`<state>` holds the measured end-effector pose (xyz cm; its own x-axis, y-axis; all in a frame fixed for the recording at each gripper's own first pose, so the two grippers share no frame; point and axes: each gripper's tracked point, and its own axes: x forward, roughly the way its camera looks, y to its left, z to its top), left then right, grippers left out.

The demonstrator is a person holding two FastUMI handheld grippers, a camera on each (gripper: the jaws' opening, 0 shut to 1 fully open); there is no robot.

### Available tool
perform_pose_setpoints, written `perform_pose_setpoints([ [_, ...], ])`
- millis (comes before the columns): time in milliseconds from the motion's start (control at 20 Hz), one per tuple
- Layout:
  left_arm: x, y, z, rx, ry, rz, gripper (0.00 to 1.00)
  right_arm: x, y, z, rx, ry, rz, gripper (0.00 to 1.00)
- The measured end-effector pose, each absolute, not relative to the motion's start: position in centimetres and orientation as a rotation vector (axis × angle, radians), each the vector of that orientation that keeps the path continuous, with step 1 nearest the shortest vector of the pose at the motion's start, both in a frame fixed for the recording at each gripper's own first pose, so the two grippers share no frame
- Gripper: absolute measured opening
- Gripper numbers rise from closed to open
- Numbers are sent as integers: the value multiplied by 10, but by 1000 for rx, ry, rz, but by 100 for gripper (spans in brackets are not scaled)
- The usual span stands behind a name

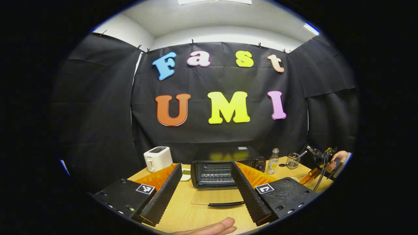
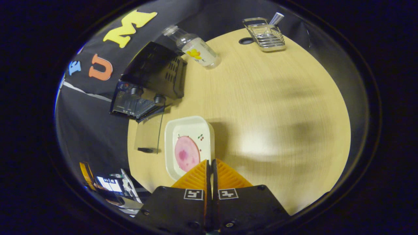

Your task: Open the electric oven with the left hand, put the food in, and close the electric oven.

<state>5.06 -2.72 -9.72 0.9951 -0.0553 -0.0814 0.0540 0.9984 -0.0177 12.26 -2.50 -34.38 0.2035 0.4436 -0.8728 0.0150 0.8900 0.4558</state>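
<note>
Left gripper (image 1: 205,189) stands with its fingers spread wide and nothing between them, aimed at the oven from the near side of the table. Right gripper (image 2: 210,169) has its fingers pressed together at the near rim of the plate; whether the rim is actually pinched between them cannot be told from the right gripper view.

Table (image 2: 277,107): pale wood, carrying every item below.

Electric oven (image 1: 225,168): at 12 o'clock from the left gripper, cavity exposed, wire rack visible inside. In the right gripper view it lies at about 10 o'clock from the right gripper (image 2: 148,85).

Oven door (image 1: 217,197): glass panel folded flat onto the table toward the viewer, its dark handle at the near edge. Judged from this, the opening step is done.

Toaster (image 1: 158,158): white, at 11 o'clock from the left gripper, well apart from the oven.

Plate (image 2: 191,125): white, rectangular with rounded corners, resting on the table just beside the open door, at 12 o'clock from the right gripper.

Food (image 2: 186,153): a pink round slice lying on the plate, outside the oven.

Bottle (image 2: 196,52): clear, just beside the oven's right side.

Wire holder (image 2: 266,36): small rack at the far edge of the table.

Progress, as a judgement: one step of three complete; loading the food and shutting the door remain.
</note>
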Motion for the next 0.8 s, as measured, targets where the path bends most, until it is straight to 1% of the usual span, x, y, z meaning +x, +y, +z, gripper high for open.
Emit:
perform_pose_setpoints([
  [50,50,-23,-101,-17,85,-50,96,121,-19,-336,404,1335,309,0],
  [100,50,-20,-103,-20,88,-49,96,119,-13,-329,400,1328,316,4],
  [150,48,-17,-104,-26,88,-51,96,117,-3,-321,398,1321,329,4],
  [200,46,-14,-105,-30,90,-55,96,115,8,-312,395,1311,350,0],
  [250,43,-11,-105,-35,88,-59,96,114,18,-307,393,1304,367,1],
  [300,40,-7,-105,-40,86,-62,96,113,29,-302,392,1300,384,4],
  [350,39,-3,-106,-46,83,-61,96,113,41,-298,390,1299,401,4],
  [400,36,1,-108,-51,80,-61,96,112,52,-295,387,1301,419,1],
  [650,32,16,-118,-40,59,-63,96,117,112,-289,379,1293,493,0],
  [700,30,16,-121,-45,59,-75,96,119,124,-291,366,1285,510,4],
  [750,29,15,-123,-48,66,-87,96,122,137,-294,353,1277,520,0],
  [800,28,15,-127,-48,73,-92,96,123,150,-297,352,1281,523,4],
])
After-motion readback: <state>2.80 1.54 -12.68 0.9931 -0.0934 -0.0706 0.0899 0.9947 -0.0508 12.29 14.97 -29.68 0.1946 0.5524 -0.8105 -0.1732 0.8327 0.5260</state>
